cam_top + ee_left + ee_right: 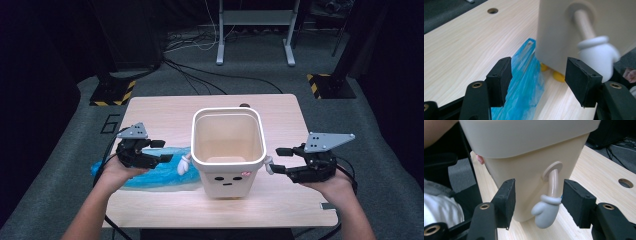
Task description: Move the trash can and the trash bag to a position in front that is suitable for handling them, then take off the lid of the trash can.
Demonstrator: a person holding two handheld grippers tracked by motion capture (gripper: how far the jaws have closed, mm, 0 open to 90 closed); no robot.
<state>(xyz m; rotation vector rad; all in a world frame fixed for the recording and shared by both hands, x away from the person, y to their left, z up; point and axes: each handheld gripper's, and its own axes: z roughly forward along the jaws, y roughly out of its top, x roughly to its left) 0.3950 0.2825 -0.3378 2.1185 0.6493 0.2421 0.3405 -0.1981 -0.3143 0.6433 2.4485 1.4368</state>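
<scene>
Light wood table [165,112] with a round hole [625,183] near its far edge, on grey carpet; a white metal stand [255,30], loose floor cables [200,75] and yellow-black striped bases [114,92] sit behind it in a dark room.

Cream bin [228,150] stands upright mid-table toward the near edge, a face printed on its front. Inside looks empty, bare bottom visible from the high view. Small arm with a white mitten [546,211] sticks out from each side of the bin. Yellow feet [559,76] under it touch the table.

Blue plastic bag [150,172] lies flat on the table left of the bin, one end reaching the bin's base.

Left gripper [161,151] jaws apart, nothing between them, over the bag just beside the bin's left mitten [599,56]. Right gripper [280,160] jaws apart, straddling the right mitten without touching it.
</scene>
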